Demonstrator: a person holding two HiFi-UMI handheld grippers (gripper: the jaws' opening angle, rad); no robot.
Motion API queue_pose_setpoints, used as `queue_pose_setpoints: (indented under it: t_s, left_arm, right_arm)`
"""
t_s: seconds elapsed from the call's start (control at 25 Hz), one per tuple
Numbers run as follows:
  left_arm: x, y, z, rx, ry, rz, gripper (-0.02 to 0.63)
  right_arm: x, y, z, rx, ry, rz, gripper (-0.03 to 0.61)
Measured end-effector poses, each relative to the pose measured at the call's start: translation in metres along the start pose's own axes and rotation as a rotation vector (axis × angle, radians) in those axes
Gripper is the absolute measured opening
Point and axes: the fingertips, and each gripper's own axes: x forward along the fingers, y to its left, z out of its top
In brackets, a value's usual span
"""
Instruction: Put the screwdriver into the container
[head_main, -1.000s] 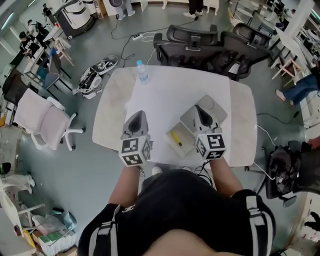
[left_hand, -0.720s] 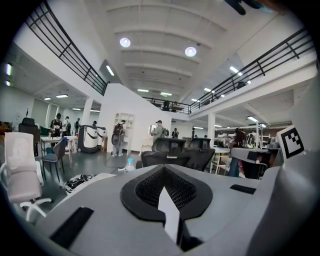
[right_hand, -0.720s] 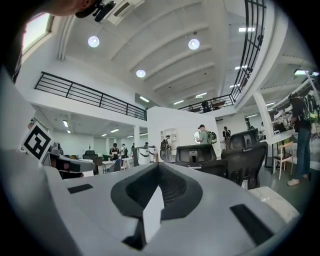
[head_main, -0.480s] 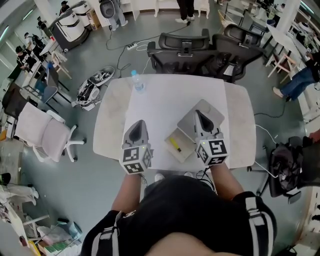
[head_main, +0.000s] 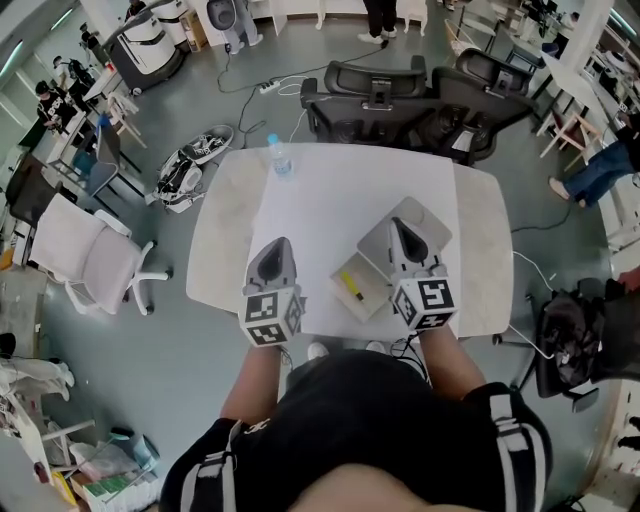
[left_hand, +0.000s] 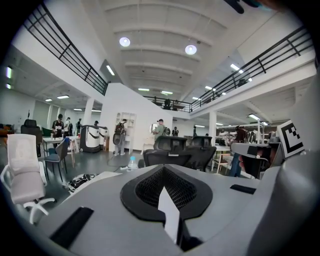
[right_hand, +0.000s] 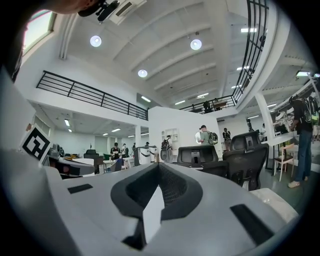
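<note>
In the head view a yellow-handled screwdriver (head_main: 352, 283) lies inside a shallow beige container (head_main: 366, 301) near the table's front edge. A grey lid-like panel (head_main: 424, 222) joins the container at its far right. My right gripper (head_main: 397, 223) hovers over that panel, just right of the container, shut and holding nothing. My left gripper (head_main: 278, 243) is level with it, left of the container, also shut and holding nothing. Both gripper views look out across the hall. In them the left gripper (left_hand: 163, 169) and the right gripper (right_hand: 159, 165) show closed jaws, and the table is hidden.
A water bottle (head_main: 281, 158) stands at the far left of the white table (head_main: 330, 195). Black office chairs (head_main: 375, 92) crowd the far side. A white chair (head_main: 88, 250) and shoes (head_main: 190, 158) are on the floor at left, and a black bag (head_main: 575, 345) at right.
The head camera has swayed slightly. Both grippers keep their places over the table's near edge, and the screwdriver stays in the container.
</note>
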Motion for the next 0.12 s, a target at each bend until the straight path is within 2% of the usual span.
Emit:
queue_pose_setpoints:
  t_s: [0.12]
  left_arm:
    - [-0.0021, 0.0012, -0.0019, 0.002, -0.003, 0.000, 0.003]
  right_arm:
    - [0.0015, 0.0037, -0.0024, 0.014, 0.002, 0.012, 0.011]
